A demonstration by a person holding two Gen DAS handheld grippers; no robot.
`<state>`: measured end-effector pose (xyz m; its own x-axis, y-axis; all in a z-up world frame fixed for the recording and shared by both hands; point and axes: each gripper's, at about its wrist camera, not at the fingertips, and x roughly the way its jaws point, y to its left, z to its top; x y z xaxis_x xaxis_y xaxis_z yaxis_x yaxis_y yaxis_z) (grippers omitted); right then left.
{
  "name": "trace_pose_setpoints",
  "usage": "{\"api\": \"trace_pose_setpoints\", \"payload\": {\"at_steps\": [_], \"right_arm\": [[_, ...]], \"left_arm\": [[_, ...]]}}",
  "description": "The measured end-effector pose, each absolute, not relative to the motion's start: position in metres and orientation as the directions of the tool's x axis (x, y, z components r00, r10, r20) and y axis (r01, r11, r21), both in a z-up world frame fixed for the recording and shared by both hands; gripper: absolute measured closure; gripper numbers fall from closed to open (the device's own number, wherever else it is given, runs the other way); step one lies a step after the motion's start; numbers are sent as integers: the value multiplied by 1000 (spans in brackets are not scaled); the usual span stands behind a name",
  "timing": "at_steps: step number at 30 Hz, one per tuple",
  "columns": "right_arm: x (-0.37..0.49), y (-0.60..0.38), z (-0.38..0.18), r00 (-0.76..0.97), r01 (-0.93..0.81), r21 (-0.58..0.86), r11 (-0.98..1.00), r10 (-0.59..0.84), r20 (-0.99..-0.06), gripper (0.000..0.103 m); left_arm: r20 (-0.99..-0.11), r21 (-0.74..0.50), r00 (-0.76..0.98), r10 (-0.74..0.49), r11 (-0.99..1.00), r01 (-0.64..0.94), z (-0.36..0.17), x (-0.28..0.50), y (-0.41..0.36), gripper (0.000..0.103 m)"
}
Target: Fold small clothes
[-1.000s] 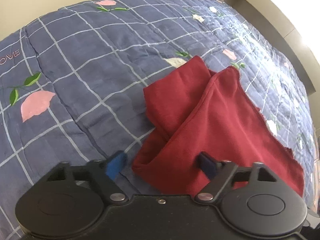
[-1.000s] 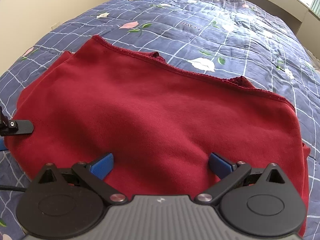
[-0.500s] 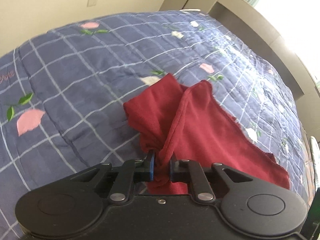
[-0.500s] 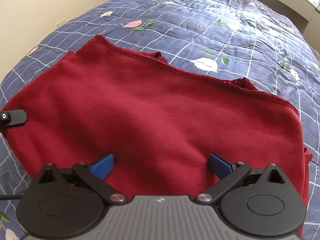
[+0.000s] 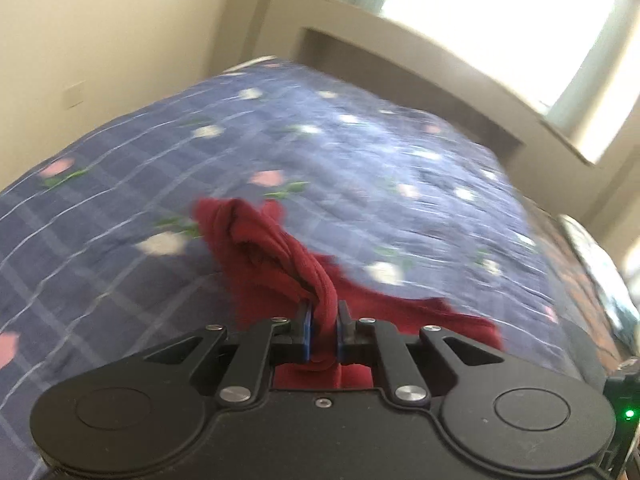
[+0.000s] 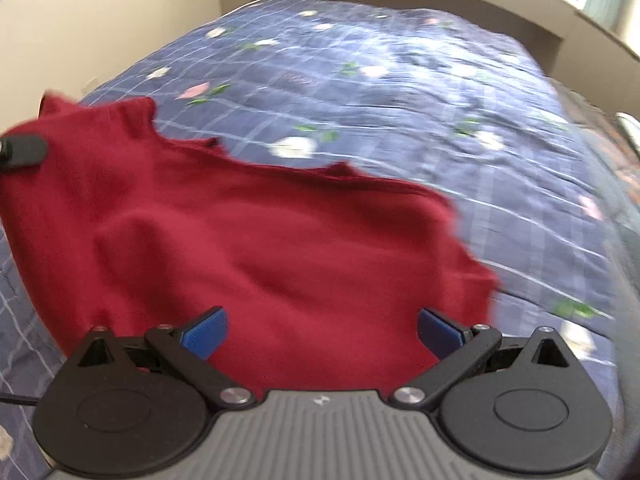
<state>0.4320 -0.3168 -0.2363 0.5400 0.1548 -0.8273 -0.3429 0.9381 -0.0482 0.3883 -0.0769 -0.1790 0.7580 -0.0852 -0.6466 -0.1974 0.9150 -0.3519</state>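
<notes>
A dark red garment (image 6: 256, 248) lies on the blue checked bedspread (image 6: 400, 92). My left gripper (image 5: 322, 330) is shut on a bunched fold of the red garment (image 5: 276, 264) and holds that end raised off the bed. In the right wrist view the garment's left end is lifted, with part of the left gripper (image 6: 24, 152) showing at the far left edge. My right gripper (image 6: 320, 332) is open and empty, low over the near edge of the garment, blue pads (image 6: 206, 332) wide apart. The frames are blurred by motion.
The bedspread (image 5: 120, 200) has pink and white flower prints. A beige ledge (image 5: 440, 72) and a bright window (image 5: 520, 20) stand past the bed's far side. A beige wall (image 5: 100, 40) is at the left.
My left gripper closed on the garment's fold, then lifted and pulled it up, bunching the cloth. The right gripper stayed open; its view tilted up.
</notes>
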Motion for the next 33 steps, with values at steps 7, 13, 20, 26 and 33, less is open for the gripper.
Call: {"api": "trace_pose_setpoints", "payload": {"at_steps": [7,13,20,26,33], "right_arm": [[409,-402,-226,556,-163,-72,984,31,-830,0],[390,-451,-230,526,-28,-63,998,-38,-850,0],[380,-466,-242,494,-1,-51,999,-44,-868,0],[391,-461,-237,523,-36,19,999,36,-851,0],[422,-444,-225,571,-92,128,988,157,-806,0]], "left_arm": [[-633,-341,697,-336,930,138,-168,390,-174,93],[-699,-369,533,-477,879,303,-191,373,-237,94],[-759,-364,465,-456,889,277,-220,356,-247,94],[-768,-406,447,-458,889,214,-219,359,-234,81],[-739,-442,498,-454,884,150,-205,357,-222,38]]}}
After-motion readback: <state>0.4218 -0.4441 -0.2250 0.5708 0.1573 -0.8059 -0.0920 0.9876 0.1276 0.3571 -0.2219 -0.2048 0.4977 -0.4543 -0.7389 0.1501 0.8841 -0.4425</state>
